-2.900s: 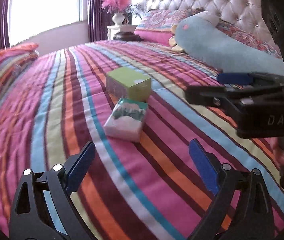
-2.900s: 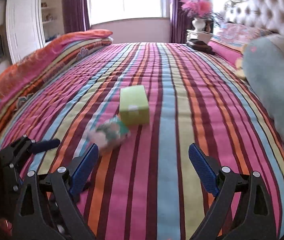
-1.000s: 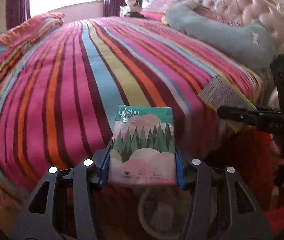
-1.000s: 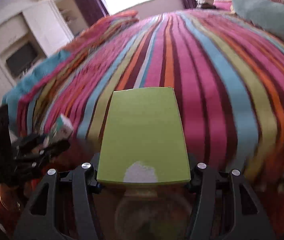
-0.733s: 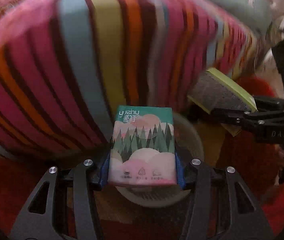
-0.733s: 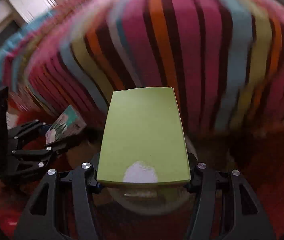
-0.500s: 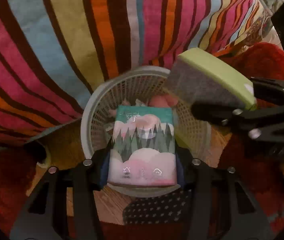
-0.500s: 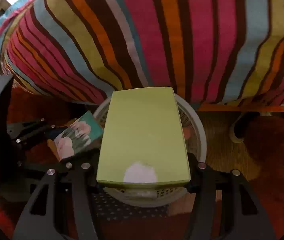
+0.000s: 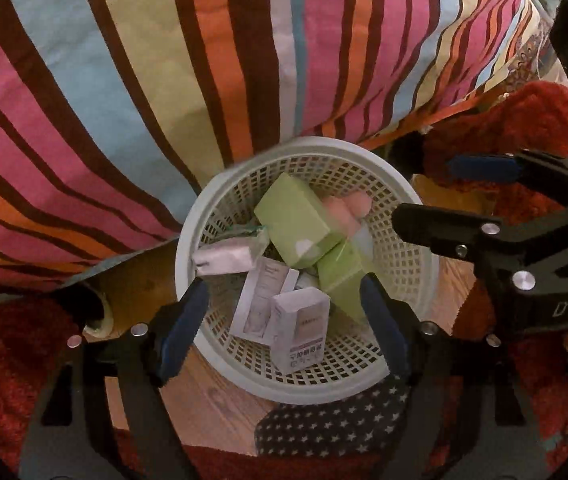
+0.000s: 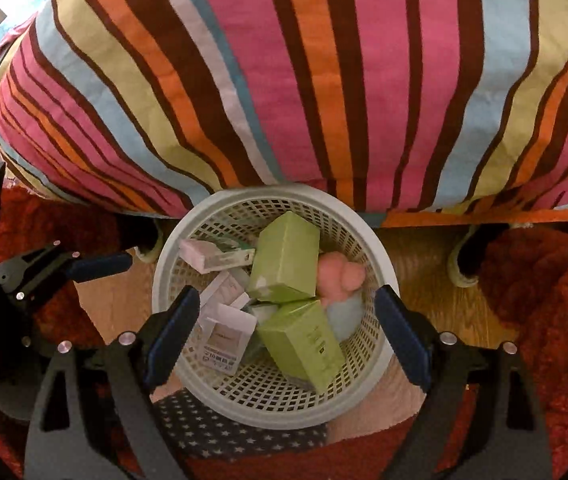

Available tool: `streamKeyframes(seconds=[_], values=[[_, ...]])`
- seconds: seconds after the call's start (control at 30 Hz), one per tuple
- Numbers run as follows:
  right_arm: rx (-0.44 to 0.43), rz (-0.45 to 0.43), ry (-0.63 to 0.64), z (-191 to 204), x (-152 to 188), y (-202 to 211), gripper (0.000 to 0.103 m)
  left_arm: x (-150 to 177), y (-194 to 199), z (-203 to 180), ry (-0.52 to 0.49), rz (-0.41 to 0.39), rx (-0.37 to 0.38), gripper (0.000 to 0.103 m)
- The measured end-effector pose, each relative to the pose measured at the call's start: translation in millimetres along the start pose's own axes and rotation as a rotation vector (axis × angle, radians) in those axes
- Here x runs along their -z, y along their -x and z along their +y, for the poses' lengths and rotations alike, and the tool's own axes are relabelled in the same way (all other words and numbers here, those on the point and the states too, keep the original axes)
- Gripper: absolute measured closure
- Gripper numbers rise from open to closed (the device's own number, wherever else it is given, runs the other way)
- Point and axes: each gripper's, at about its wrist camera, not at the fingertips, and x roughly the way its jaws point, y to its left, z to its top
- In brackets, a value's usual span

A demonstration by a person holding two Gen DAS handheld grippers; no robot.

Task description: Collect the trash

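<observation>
both boxes now lie in the basket (image 9: 411,276).
left gripper (image 9: 284,320) and right gripper (image 10: 287,328) just opened, empty; deposit done.

Left gripper (image 9: 284,320) and right gripper (image 10: 287,332) both point steeply downward, side by side, jaws just opened wide, gripping nothing.

One basket (image 10: 379,272), two green boxes (image 10: 287,260) – three whitish cartons (image 10: 226,336), one pink lump (image 10: 339,276)

A striped bedspread (image 10: 323,80) in pink, orange, blue, yellow and brown hangs over the bed's edge above a wooden floor (image 10: 415,256). A shaggy red rug (image 10: 543,300) lies beside a dark star-patterned cloth (image 9: 323,428).
</observation>
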Motion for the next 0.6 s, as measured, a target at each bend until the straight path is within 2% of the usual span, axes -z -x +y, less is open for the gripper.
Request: streamKeyframes(seconds=[0.1, 0.27, 0.47, 0.6], values=[[0.016, 0.002, -0.013, 1.0, 2.2, 1.0, 0.018, -3.0, 0.6, -2.0, 0.005, -0.002, -0.016, 0.027], [0.037, 0.000, -0.074, -4.7, 4.7, 11.7, 0.018, -7.9, 13.0, -0.6, 0.020, -0.052, -0.052, 0.027], [0.126, -0.023, -0.097, -9.5, 3.0, 28.0, 0.018, -14.1, 29.8, -2.5, 0.032, -0.109, -0.081, 0.027], [0.148, -0.032, -0.107, -11.1, 2.4, 32.3, 0.018, -16.6, 42.9, 1.4, 0.070, -0.148, -0.063, 0.027]])
